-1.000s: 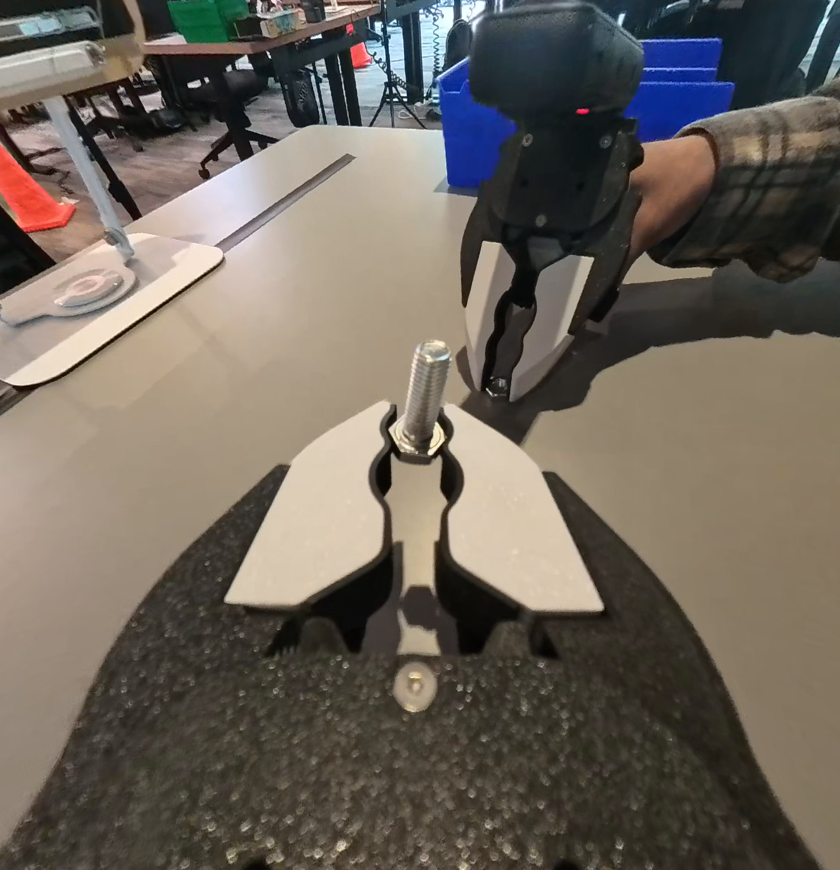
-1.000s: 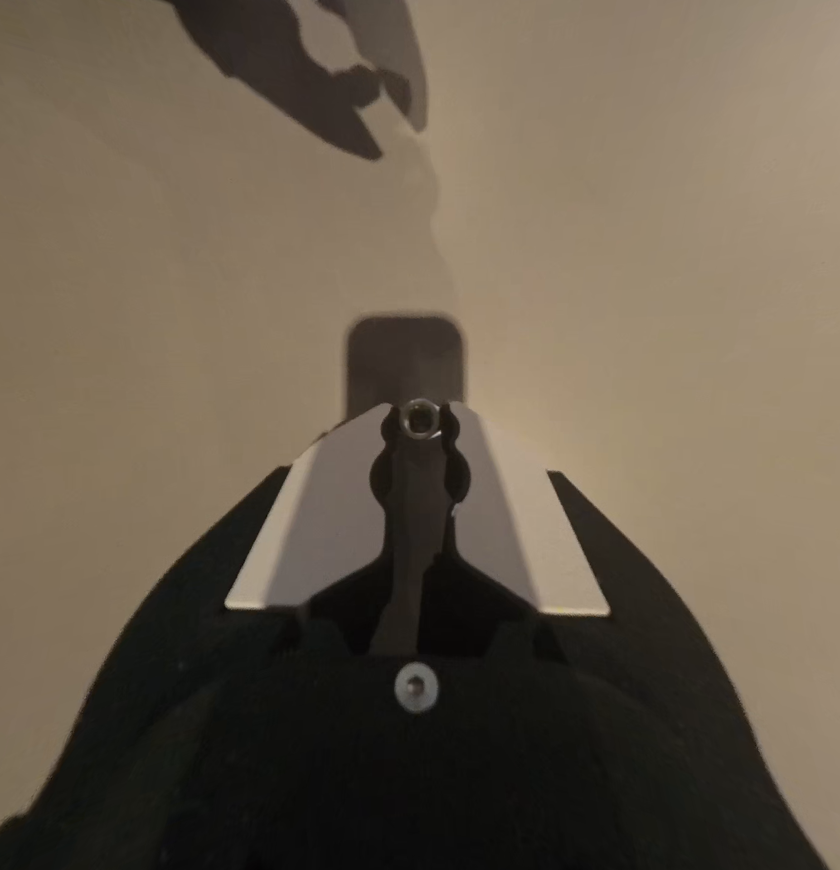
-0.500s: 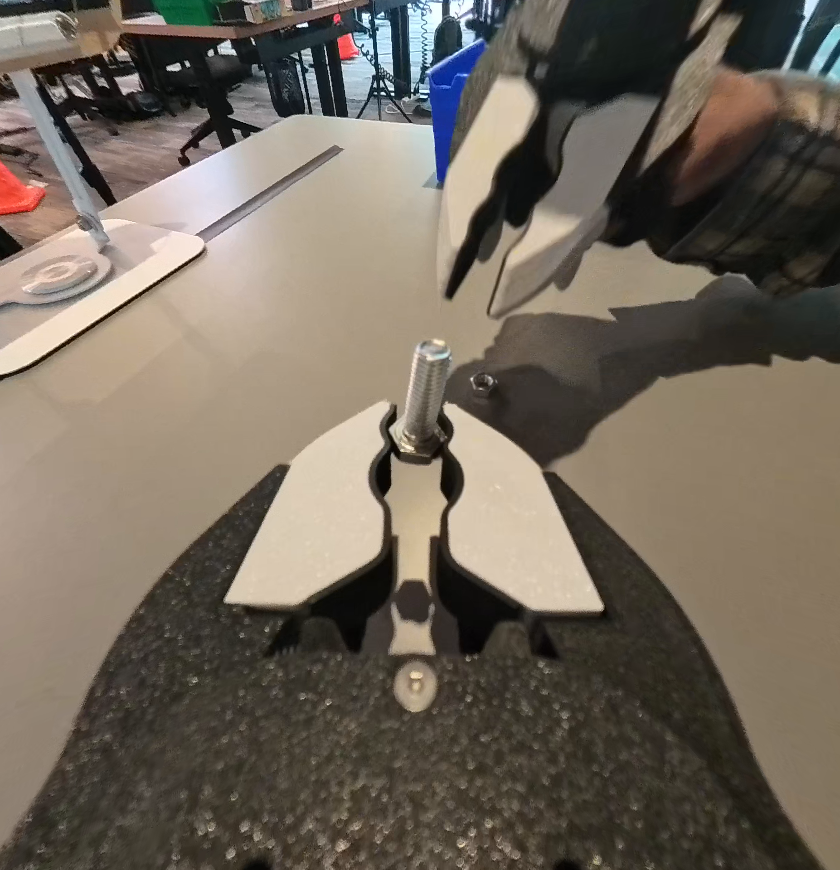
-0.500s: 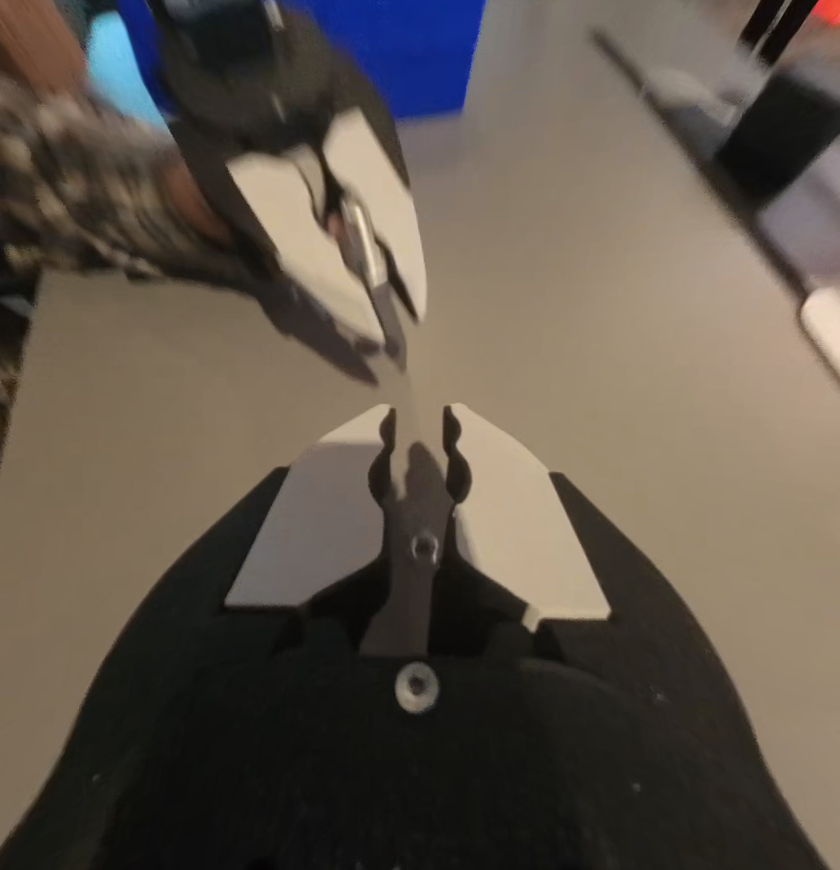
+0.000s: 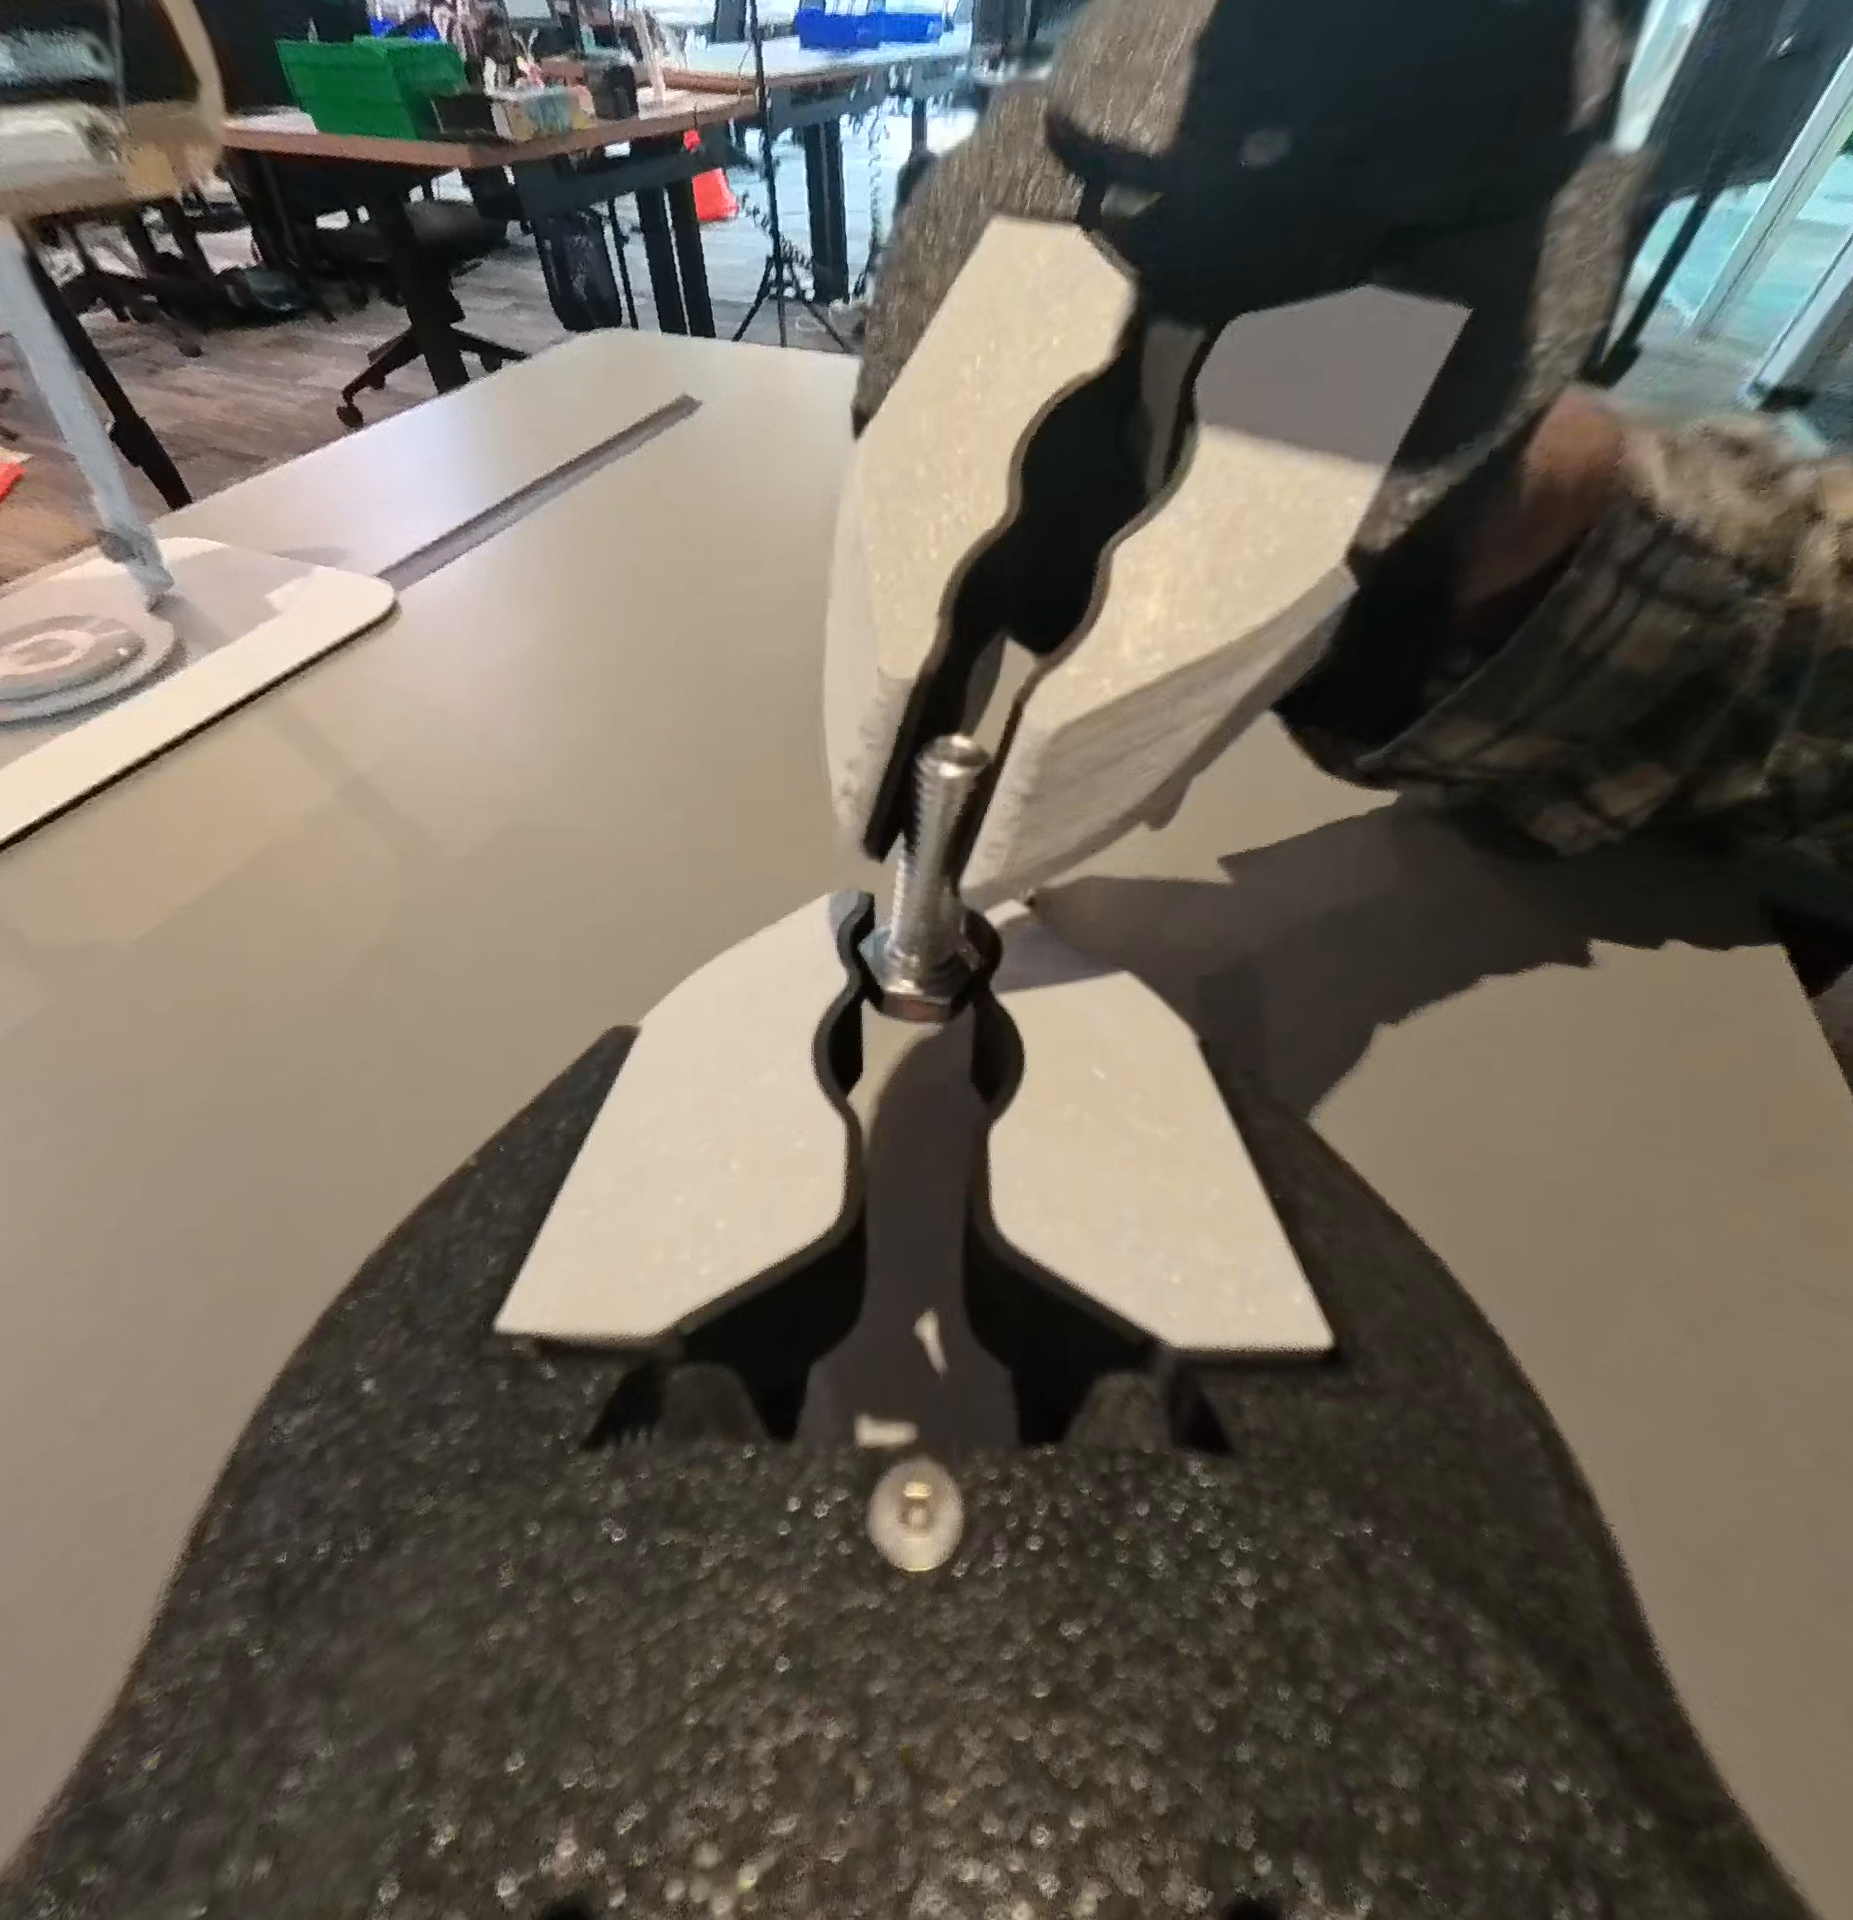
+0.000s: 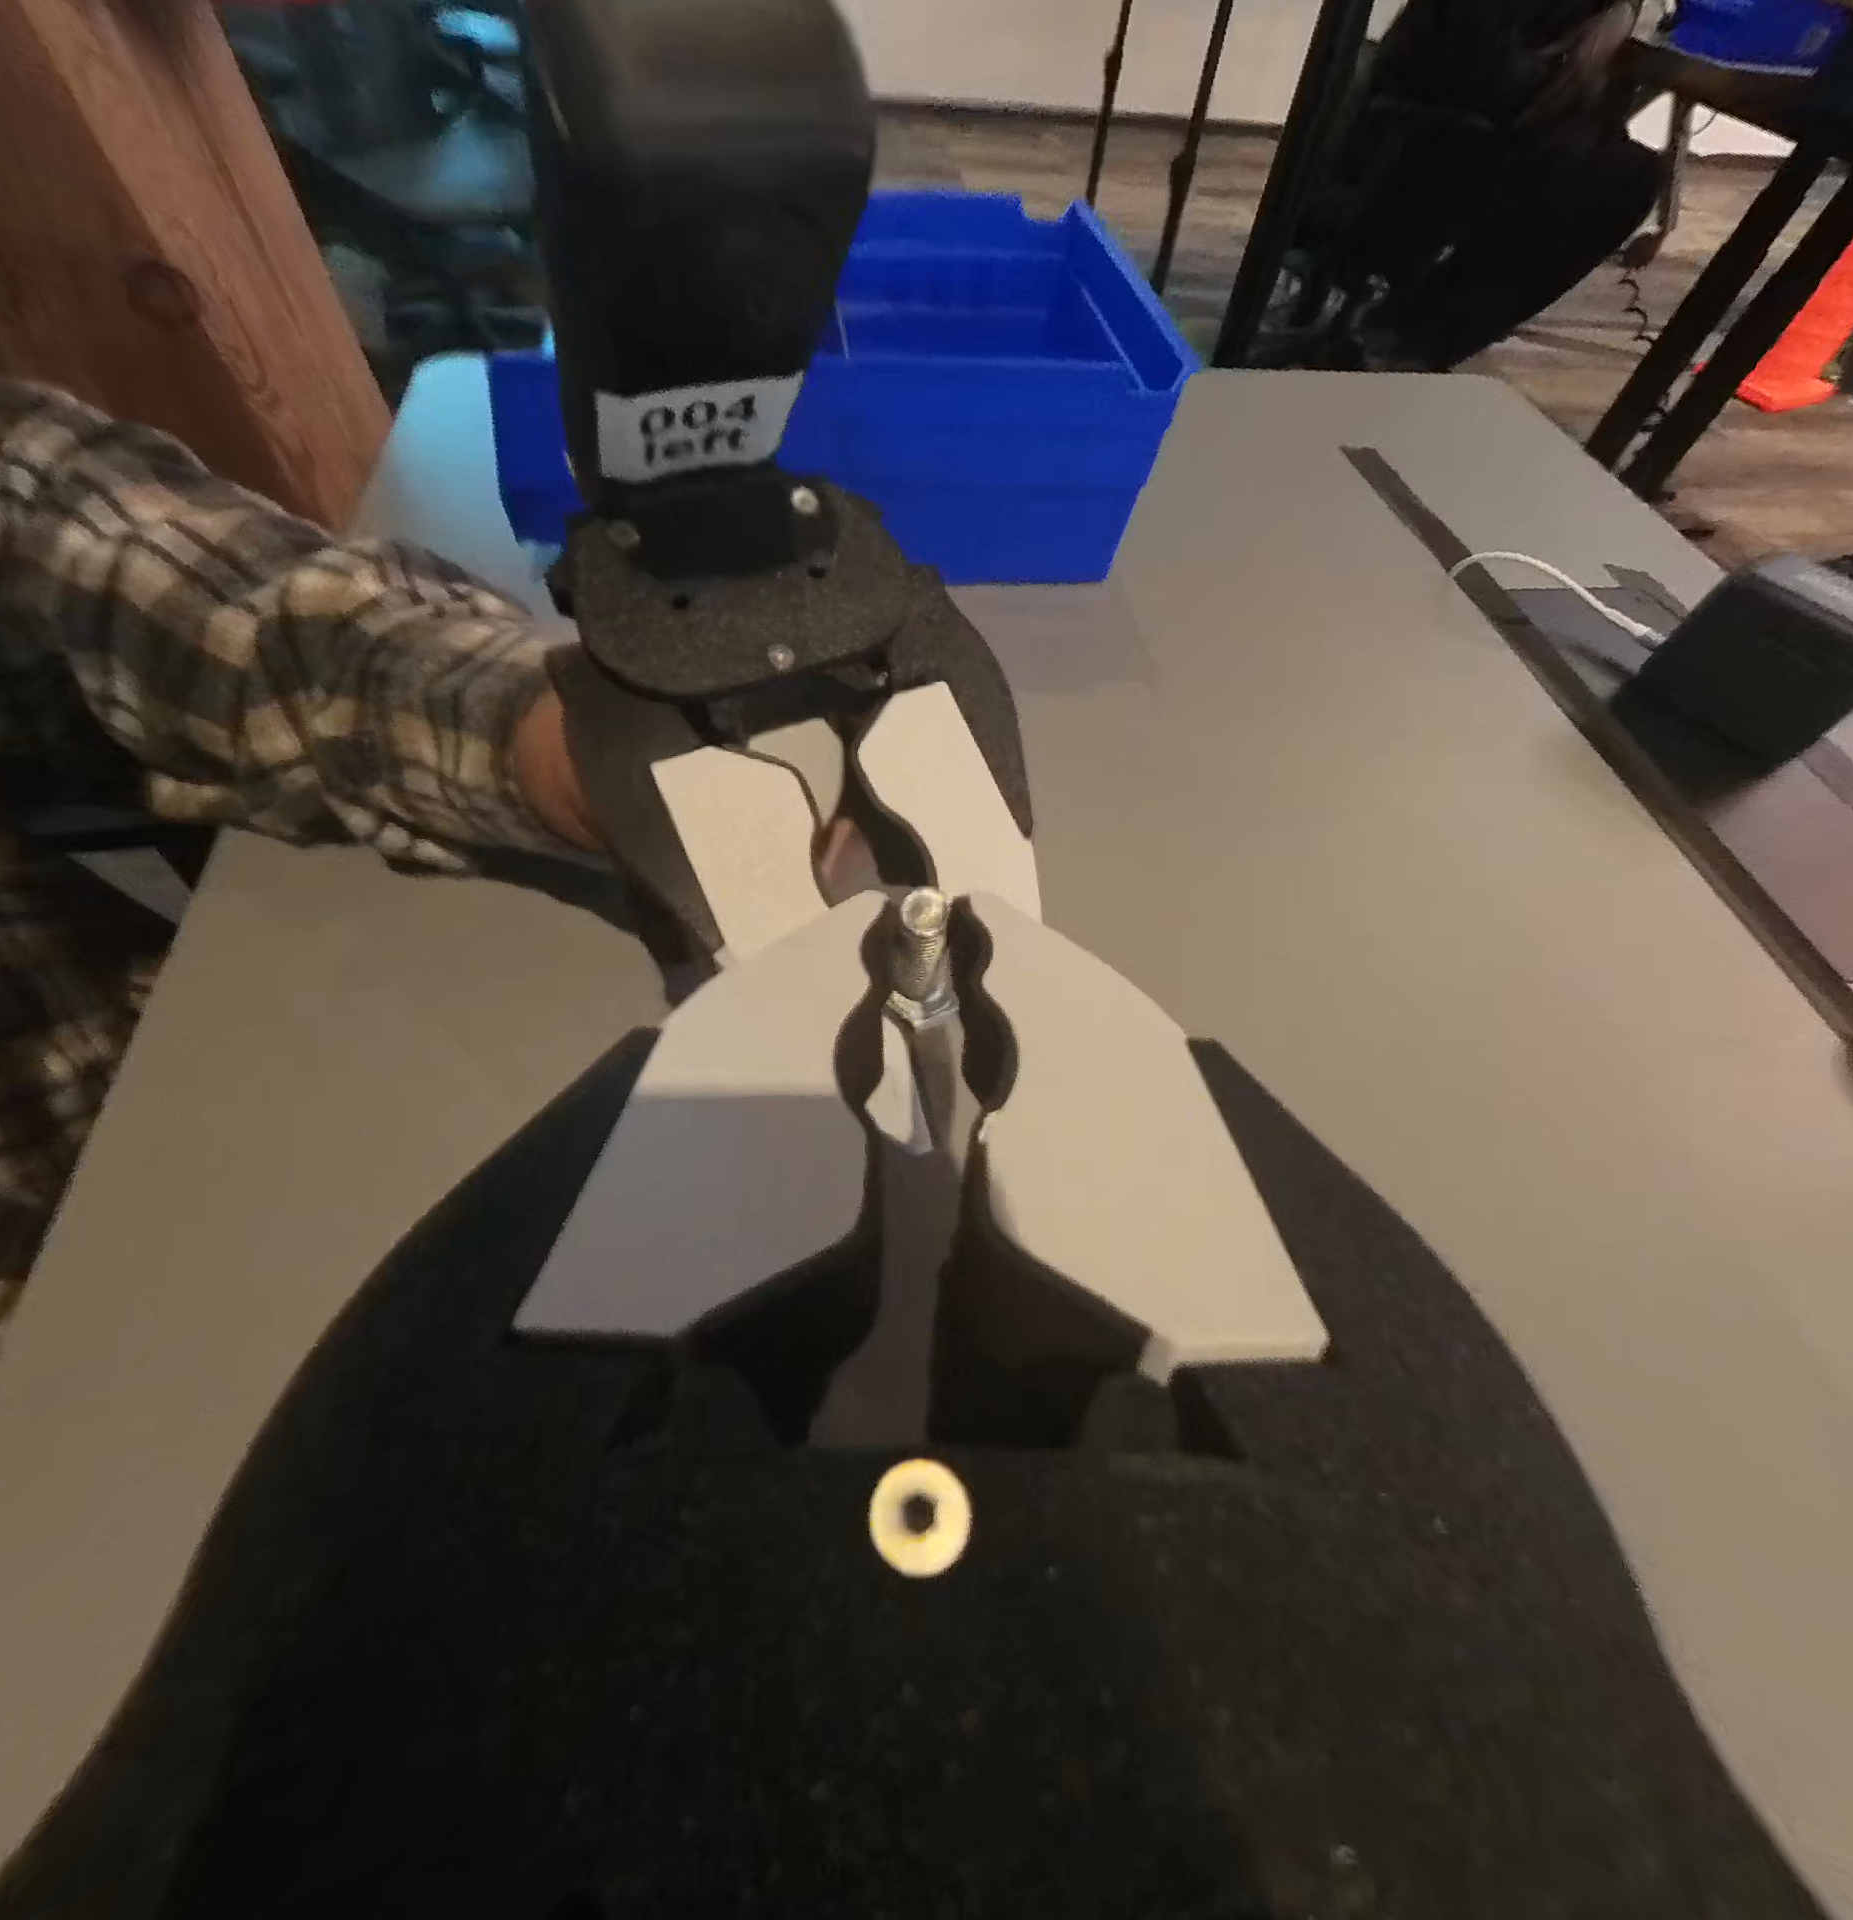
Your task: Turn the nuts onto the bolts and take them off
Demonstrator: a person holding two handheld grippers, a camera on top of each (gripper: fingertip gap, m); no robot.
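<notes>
At the centre of the left wrist view we see the left gripper closed on the hexagonal head of a steel bolt, which stands upright with its threaded shank pointing up, above the grey table. From the upper right of that frame the right gripper comes down at a tilt, its two pale fingertips set to either side of the shank's upper end with a narrow gap between them; we cannot tell whether they press the thread or merely flank it. No nut shows on the shank in either view. In the right wrist view we see the same bolt at frame centre, between the right gripper's tips, with the left gripper behind it and a plaid sleeve entering from the left edge. A blue bin sits on the table in the upper middle of this frame. A white pad with a stand foot lies at the left edge of the left wrist view.
</notes>
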